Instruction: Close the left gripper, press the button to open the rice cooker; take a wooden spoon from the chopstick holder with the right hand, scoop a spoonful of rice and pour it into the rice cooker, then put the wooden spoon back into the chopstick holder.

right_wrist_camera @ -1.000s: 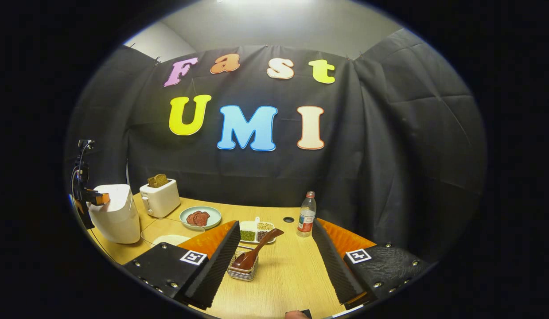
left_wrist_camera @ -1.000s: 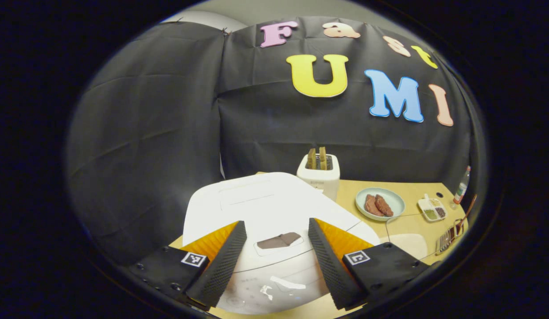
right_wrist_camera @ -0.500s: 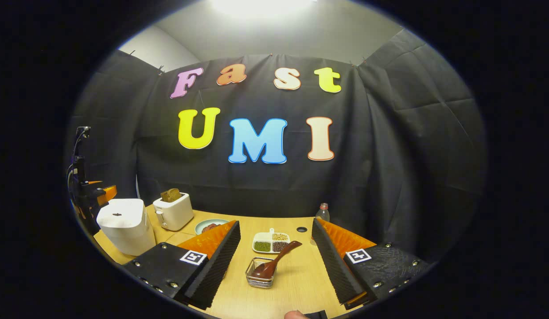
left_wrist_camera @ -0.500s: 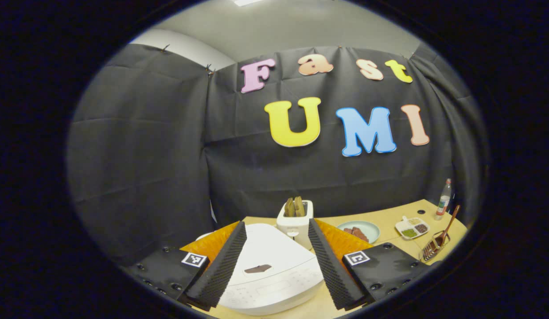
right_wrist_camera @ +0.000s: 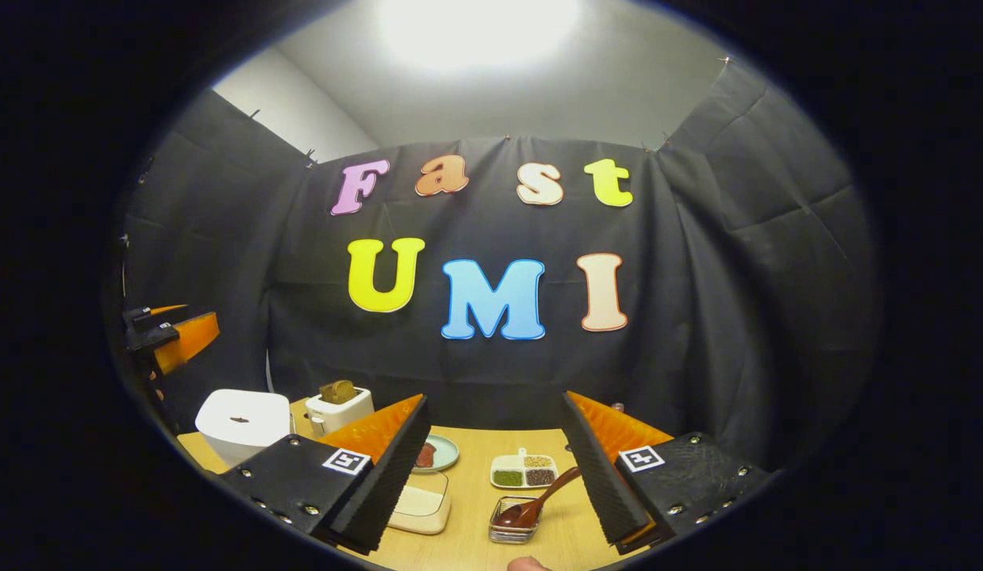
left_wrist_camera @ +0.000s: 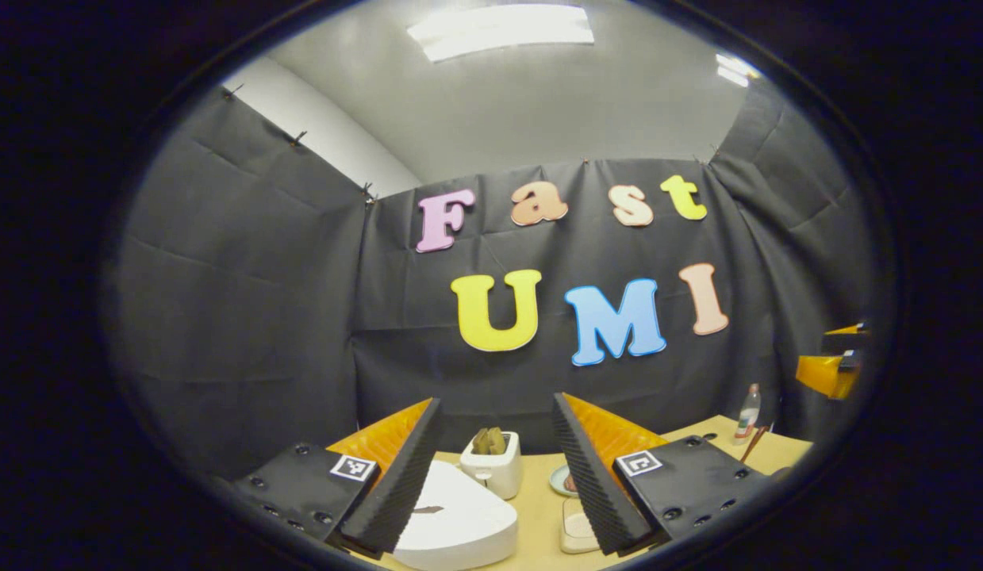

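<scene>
Both claws hang wide open and empty. The left gripper (left_wrist_camera: 497, 476) sits above the closed white box-shaped rice cooker (left_wrist_camera: 458, 519); pressed with its fingers spread like this, it could miss the button. The right gripper (right_wrist_camera: 495, 468) hovers right of the cooker, above the dark wooden spoon (right_wrist_camera: 539, 500) in the wire chopstick holder (right_wrist_camera: 513, 530).

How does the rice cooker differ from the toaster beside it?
In the right gripper view, the rice cooker is the bigger, rounder box with a closed, smooth lid bearing a small dark mark; the toaster is smaller and narrower, open at the top, with brown bread sticking up from it. Both are white and stand on the wooden table.
</scene>
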### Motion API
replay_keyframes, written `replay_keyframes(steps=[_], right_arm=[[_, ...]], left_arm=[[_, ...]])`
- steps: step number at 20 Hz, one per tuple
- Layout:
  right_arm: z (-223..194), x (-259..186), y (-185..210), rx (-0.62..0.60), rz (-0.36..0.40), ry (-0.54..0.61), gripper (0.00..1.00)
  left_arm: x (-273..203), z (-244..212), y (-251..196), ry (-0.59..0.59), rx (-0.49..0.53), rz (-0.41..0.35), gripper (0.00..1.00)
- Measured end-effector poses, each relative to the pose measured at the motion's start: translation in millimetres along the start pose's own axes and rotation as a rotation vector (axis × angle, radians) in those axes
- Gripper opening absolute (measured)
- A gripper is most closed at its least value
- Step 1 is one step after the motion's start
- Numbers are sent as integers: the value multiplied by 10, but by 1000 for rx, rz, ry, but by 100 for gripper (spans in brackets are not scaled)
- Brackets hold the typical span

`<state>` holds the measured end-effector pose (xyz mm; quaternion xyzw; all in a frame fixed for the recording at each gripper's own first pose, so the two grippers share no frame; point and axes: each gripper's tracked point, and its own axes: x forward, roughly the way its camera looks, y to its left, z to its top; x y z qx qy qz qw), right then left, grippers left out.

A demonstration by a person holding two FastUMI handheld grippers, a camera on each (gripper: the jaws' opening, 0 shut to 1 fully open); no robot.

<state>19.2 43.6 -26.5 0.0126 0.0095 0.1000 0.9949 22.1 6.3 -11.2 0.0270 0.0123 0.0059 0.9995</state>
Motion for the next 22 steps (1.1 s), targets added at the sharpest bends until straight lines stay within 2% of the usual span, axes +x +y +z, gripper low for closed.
replay_keyframes(steps=[1,3,4,7,10,12,14,22], right_arm=[[6,23,29,13,10,1,98],[6,61,69,28,21,5,98],[15,68,88,32,25,4,98],[-22,78,154,33,38,12,98],[-40,73,200,32,46,22,98],[-47,58,217,28,46,24,98],[-40,48,237,22,45,23,98],[-10,32,240,0,29,15,98]], left_arm=[[-33,10,-20,-3,-2,-4,94],[-94,-9,-17,4,4,-9,94],[-107,-25,11,8,4,-5,98],[-135,-135,105,35,-11,12,94],[-173,-234,165,63,-26,21,95],[-180,-233,182,66,-26,19,98],[-187,-221,174,60,-22,13,94],[-164,-215,147,54,-22,-14,94]])
